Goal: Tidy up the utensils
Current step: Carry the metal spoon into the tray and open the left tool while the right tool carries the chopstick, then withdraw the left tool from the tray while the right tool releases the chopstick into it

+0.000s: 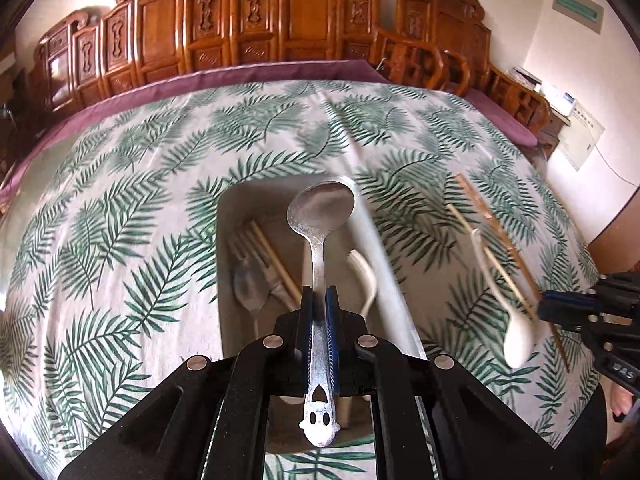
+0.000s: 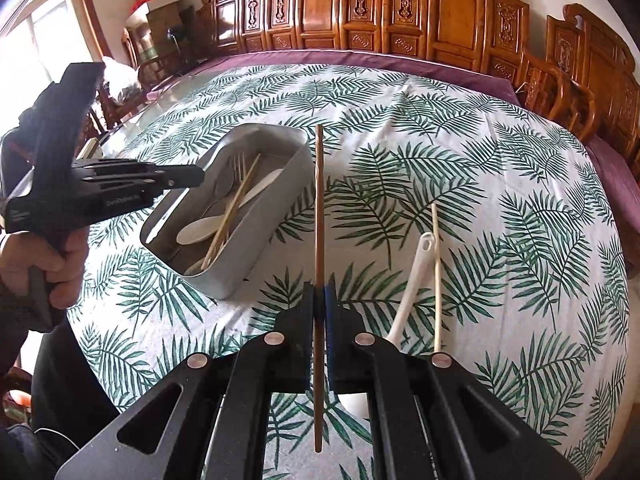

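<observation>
Utensils partly sorted: several in tray (image 2: 224,216), white spoon (image 2: 408,292) and chopstick (image 2: 436,276) left on cloth (image 2: 500,200); left gripper (image 1: 320,300) clamped on metal spoon (image 1: 320,208) above tray, right gripper (image 2: 319,300) clamped on brown chopstick (image 2: 319,200).

I see a shiny metal spoon (image 1: 320,216) with a scuffed bowl, a matt grey metal tray (image 2: 276,184), a smooth white plastic spoon (image 2: 408,296), bare wooden chopsticks (image 2: 319,208), a soft leaf-printed cloth (image 2: 460,184) and glossy carved wooden chairs (image 2: 400,4).
</observation>
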{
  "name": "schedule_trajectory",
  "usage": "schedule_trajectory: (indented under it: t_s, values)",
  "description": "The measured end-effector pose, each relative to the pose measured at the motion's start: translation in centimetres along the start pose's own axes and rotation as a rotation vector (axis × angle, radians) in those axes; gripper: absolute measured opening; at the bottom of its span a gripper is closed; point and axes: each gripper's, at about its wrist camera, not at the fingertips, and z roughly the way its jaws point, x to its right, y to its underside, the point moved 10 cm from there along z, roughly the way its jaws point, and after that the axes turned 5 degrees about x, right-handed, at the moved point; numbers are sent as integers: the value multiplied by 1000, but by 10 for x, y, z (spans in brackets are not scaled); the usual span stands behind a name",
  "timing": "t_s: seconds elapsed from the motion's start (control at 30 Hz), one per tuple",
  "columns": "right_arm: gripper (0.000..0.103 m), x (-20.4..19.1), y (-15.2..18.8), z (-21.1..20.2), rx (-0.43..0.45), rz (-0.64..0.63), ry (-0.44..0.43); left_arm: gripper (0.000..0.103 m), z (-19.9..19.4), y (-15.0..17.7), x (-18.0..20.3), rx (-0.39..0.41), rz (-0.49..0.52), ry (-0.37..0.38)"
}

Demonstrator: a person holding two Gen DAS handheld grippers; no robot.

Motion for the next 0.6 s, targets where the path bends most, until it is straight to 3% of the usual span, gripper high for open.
schedule_trajectory:
  t_s: [0.37,0.6]
  values:
    - [6,-21,-9,6,-14,-26,-6,6,23,6,-17,-40,-30,-12]
    - [6,-44,-30,21,-15,-36,-41,6,3,-3,-23,11,-23,-8]
